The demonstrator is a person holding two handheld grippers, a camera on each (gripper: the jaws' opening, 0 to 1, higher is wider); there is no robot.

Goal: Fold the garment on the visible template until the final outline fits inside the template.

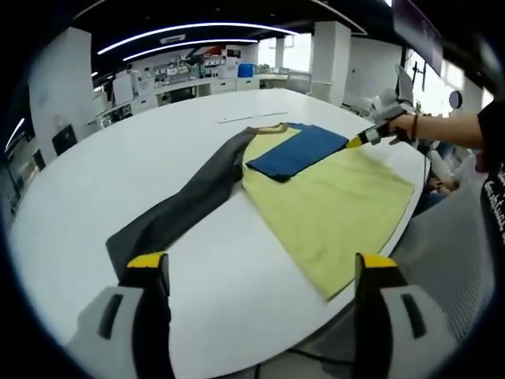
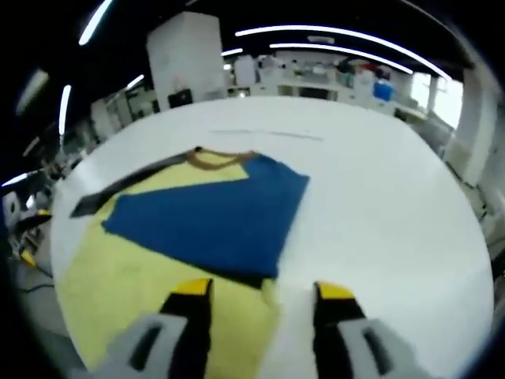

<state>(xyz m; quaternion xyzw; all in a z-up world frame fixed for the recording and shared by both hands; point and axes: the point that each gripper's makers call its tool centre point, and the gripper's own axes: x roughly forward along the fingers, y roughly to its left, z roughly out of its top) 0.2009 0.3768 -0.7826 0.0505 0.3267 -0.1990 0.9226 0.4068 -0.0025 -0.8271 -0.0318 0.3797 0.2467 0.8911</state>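
A shirt lies flat on the white round table point(image 1: 95, 181). Its yellow body point(image 1: 331, 209) reaches the table's near right edge. A blue sleeve point(image 1: 300, 150) is folded across the chest, below the brown collar point(image 1: 271, 128). The grey sleeve point(image 1: 185, 205) stretches out straight toward my left gripper point(image 1: 260, 264), which hovers open short of the cuff, holding nothing. A person's hand holds my right gripper point(image 1: 357, 142) at the blue sleeve's end. In the right gripper view, that right gripper point(image 2: 264, 290) stands open just above the blue sleeve point(image 2: 213, 213) and the yellow body point(image 2: 118, 276).
A thin pale strip point(image 1: 252, 117) lies on the table beyond the collar. The person's arm point(image 1: 450, 130) reaches in from the right. Bare table surface point(image 2: 379, 205) surrounds the shirt. Desks and shelves point(image 1: 197, 75) stand far behind.
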